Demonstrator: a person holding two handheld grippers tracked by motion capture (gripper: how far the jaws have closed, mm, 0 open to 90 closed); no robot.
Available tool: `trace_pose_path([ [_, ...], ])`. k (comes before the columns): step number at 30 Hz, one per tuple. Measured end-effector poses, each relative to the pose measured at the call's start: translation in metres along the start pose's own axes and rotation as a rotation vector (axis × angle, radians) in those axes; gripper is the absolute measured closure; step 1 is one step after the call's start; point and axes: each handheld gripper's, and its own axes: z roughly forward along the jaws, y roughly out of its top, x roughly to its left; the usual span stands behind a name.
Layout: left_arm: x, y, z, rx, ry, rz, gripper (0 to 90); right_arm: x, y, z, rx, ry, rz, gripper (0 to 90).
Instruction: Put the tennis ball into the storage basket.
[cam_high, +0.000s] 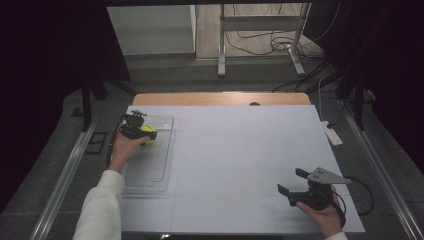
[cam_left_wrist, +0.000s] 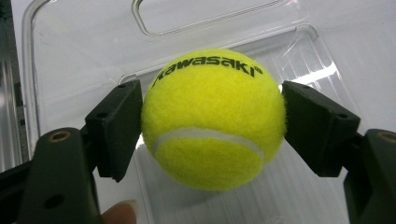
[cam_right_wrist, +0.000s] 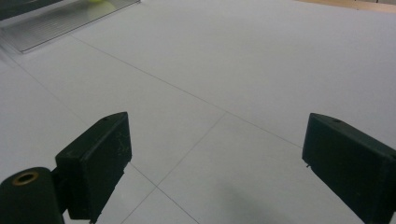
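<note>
A yellow tennis ball (cam_left_wrist: 212, 119) with black lettering sits between the two black pads of my left gripper (cam_left_wrist: 212, 128), and both pads lie against its sides. Under it is a clear plastic tray (cam_left_wrist: 84, 56). In the high view the left gripper (cam_high: 145, 134) holds the ball (cam_high: 147, 131) over the far end of the tray (cam_high: 150, 170) at the table's left. My right gripper (cam_high: 291, 181) rests near the front right of the table. Its jaws stand wide apart with nothing between them, over the bare white tabletop (cam_right_wrist: 215, 154).
The white tabletop (cam_high: 240, 150) has a wooden strip (cam_high: 220, 98) along its far edge. A white power strip (cam_high: 332, 134) lies just off the right edge. Metal stand legs (cam_high: 260, 45) and cables stand on the floor beyond the table.
</note>
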Motion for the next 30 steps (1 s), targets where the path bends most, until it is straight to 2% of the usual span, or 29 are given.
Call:
trace_pose_path([
  [3, 0.000, -0.001, -0.001, -0.004, 0.005, -0.002, 21.3, 0.000, 0.000, 0.000, 0.000, 0.000, 0.000, 8.4],
  [4, 0.000, -0.001, -0.002, -0.023, -0.011, -0.003, 19.8, 0.000, 0.000, 0.000, -0.001, 0.000, 0.000, 8.4],
  [7, -0.001, -0.001, -0.004, -0.037, -0.012, 0.001, 15.7, 0.000, 0.000, 0.000, -0.001, -0.001, 0.000, 8.4],
  [11, 0.000, -0.003, -0.015, -0.103, -0.041, -0.008, 12.4, 0.000, 0.000, -0.001, -0.004, -0.001, 0.002, 8.4],
  [14, 0.000, -0.005, -0.020, -0.130, -0.061, -0.006, 11.8, 0.000, 0.000, -0.001, -0.004, -0.001, 0.003, 8.3],
  [16, 0.000, -0.008, -0.030, -0.174, -0.096, -0.003, 11.7, 0.000, 0.000, -0.001, -0.005, -0.001, 0.001, 8.3],
  [18, -0.001, -0.008, -0.032, -0.186, -0.102, 0.000, 11.6, 0.001, 0.001, -0.001, -0.005, -0.002, 0.000, 8.3],
  [20, -0.003, -0.012, -0.041, -0.220, -0.118, 0.009, 11.7, 0.001, 0.001, -0.001, -0.004, -0.005, -0.002, 8.4],
  [30, -0.009, -0.025, -0.058, -0.296, -0.172, 0.022, 11.5, 0.001, 0.001, -0.001, -0.007, -0.002, -0.002, 8.4],
])
